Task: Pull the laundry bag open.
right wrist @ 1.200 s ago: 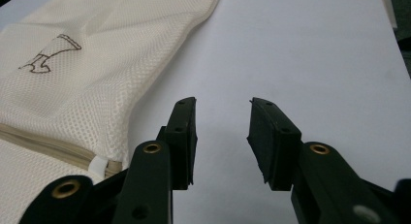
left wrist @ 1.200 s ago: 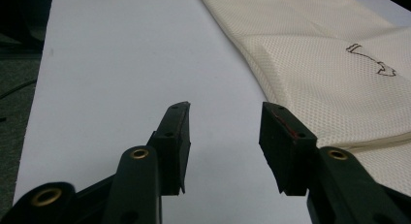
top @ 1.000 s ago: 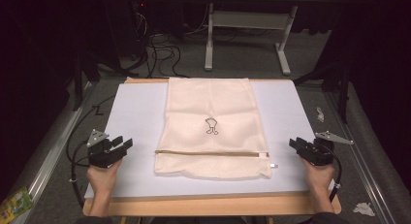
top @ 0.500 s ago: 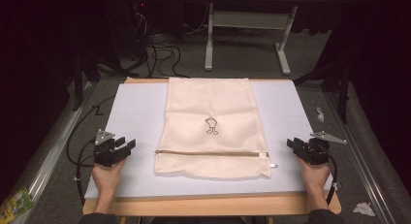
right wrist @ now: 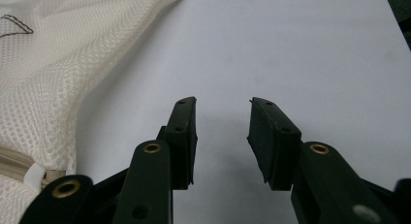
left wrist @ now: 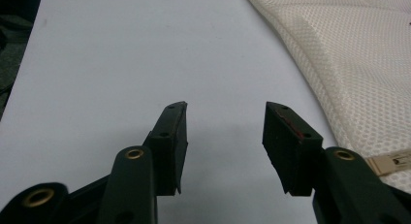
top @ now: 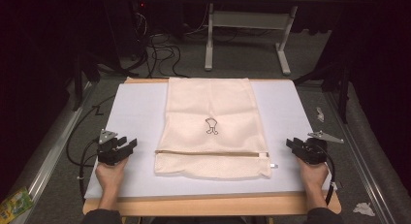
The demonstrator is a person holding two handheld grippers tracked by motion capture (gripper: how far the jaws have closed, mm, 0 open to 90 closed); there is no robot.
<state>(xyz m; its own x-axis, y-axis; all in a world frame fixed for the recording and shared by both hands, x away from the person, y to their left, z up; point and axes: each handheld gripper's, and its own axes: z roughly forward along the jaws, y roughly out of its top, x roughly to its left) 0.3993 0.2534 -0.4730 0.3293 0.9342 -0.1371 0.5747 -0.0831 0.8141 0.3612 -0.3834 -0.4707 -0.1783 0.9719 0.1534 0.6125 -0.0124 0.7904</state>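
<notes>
Cream mesh makes up the laundry bag point(top: 212, 127), which lies flat in the middle of the white surface point(top: 135, 107), its zipper point(top: 211, 153) running across near the person's edge. The left hand point(top: 111, 171) rests low at the surface's left side, holding the left gripper point(top: 127, 147) pointed toward the bag, jaws apart and empty. The right hand point(top: 313, 173) mirrors it at the right side, the right gripper point(top: 292, 144) aimed inward, jaws likewise parted over bare surface beside the bag.
</notes>
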